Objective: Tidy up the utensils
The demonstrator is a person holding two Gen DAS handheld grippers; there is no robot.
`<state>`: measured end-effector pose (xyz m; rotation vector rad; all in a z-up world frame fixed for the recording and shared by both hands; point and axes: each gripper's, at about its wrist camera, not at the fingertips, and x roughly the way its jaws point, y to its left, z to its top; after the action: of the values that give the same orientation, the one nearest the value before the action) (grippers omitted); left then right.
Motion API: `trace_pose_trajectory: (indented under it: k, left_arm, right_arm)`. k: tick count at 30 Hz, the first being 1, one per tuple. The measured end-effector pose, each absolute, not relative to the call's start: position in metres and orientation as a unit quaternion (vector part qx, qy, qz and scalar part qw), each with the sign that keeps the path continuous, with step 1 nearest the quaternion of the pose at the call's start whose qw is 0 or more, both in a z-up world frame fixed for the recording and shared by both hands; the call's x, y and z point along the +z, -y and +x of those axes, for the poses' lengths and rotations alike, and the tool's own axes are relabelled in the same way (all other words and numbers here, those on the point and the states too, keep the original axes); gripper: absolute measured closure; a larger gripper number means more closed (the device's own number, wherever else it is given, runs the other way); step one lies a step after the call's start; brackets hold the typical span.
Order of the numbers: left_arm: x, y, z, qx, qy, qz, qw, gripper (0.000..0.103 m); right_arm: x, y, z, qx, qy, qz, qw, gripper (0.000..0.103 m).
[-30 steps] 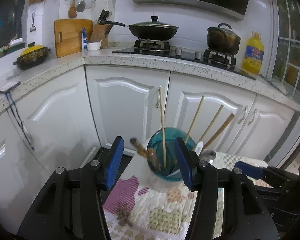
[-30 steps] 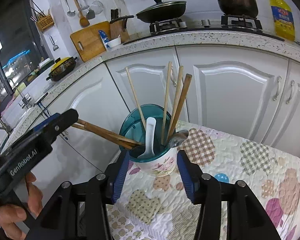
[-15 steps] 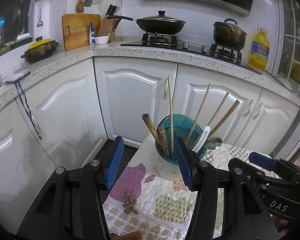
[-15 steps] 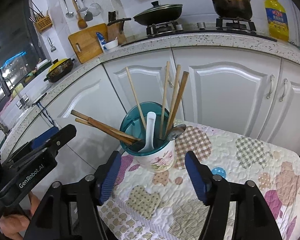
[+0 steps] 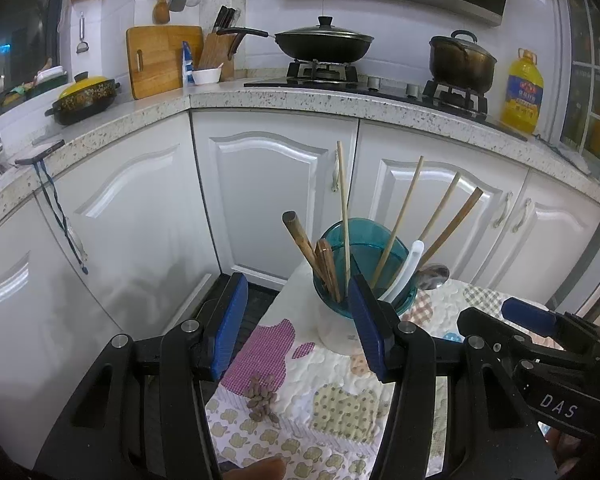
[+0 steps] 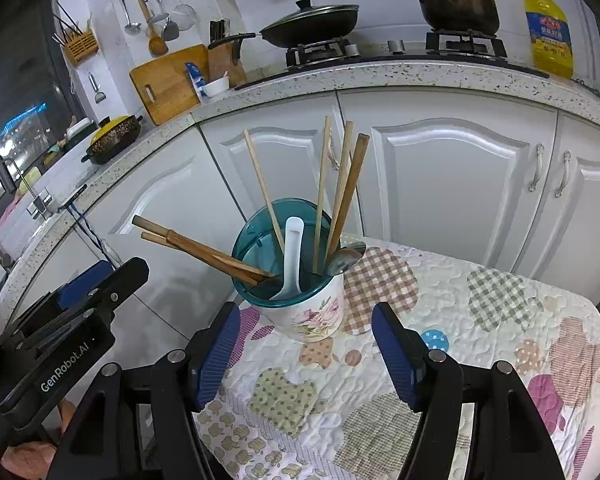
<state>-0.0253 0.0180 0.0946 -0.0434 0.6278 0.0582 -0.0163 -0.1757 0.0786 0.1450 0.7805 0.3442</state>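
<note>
Utensils gathered in floral holder [image 6: 312,312] on quilted table [image 6: 500,320]: chopsticks [image 6: 204,250], spoons inside. Both hand-held grippers, left [image 5: 296,326] and right [image 6: 306,350], apart, empty. Apparently near done.

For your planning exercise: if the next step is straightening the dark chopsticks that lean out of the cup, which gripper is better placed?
Probably left. The dark chopsticks lean toward the left gripper, which is open. The right gripper, also open, faces the cup head-on, farther from them.
</note>
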Motion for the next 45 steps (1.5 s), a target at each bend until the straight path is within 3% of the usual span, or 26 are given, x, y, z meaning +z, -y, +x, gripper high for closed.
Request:
trace_pose_trajectory:
  k: [45]
  left_arm:
    - [0.0935, -0.0185, -0.0284, 0.035, -0.307, -0.022, 0.951, 0.051]
  right_arm:
    - [0.0777, 0.1716, -0.0167, 0.164, -0.381, 0.066, 0.908, 0.035]
